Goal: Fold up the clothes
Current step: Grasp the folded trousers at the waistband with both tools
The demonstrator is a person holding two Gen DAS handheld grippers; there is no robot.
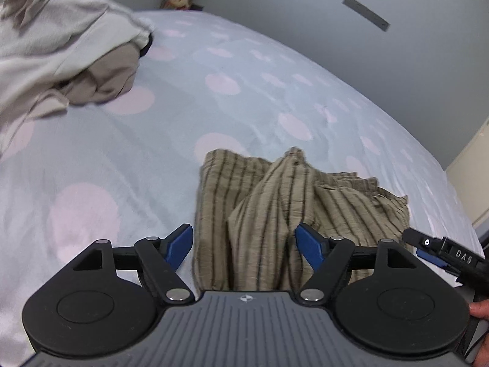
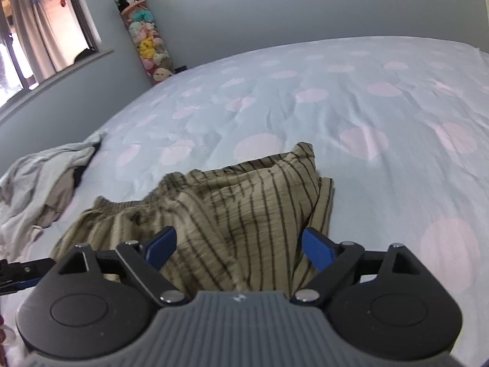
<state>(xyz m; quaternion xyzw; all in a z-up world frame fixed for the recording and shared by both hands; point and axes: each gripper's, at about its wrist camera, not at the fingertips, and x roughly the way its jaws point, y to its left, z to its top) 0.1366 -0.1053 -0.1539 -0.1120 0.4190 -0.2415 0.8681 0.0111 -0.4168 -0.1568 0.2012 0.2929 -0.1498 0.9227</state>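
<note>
An olive-tan striped garment (image 1: 275,202) lies bunched on the bed, also seen in the right wrist view (image 2: 244,202). My left gripper (image 1: 244,244) is open, its blue fingers on either side of the garment's near edge, holding nothing. My right gripper (image 2: 238,247) is open just above the same garment's near folds, holding nothing. The right gripper's tip shows at the right edge of the left wrist view (image 1: 440,250). The left gripper's tip shows at the left edge of the right wrist view (image 2: 18,272).
A pile of grey and beige clothes (image 1: 61,46) lies on the bed's left side, also in the right wrist view (image 2: 39,183). The light blue sheet with pink spots (image 2: 336,98) covers the bed. A column of plush toys (image 2: 146,39) stands by the wall beside a window (image 2: 39,30).
</note>
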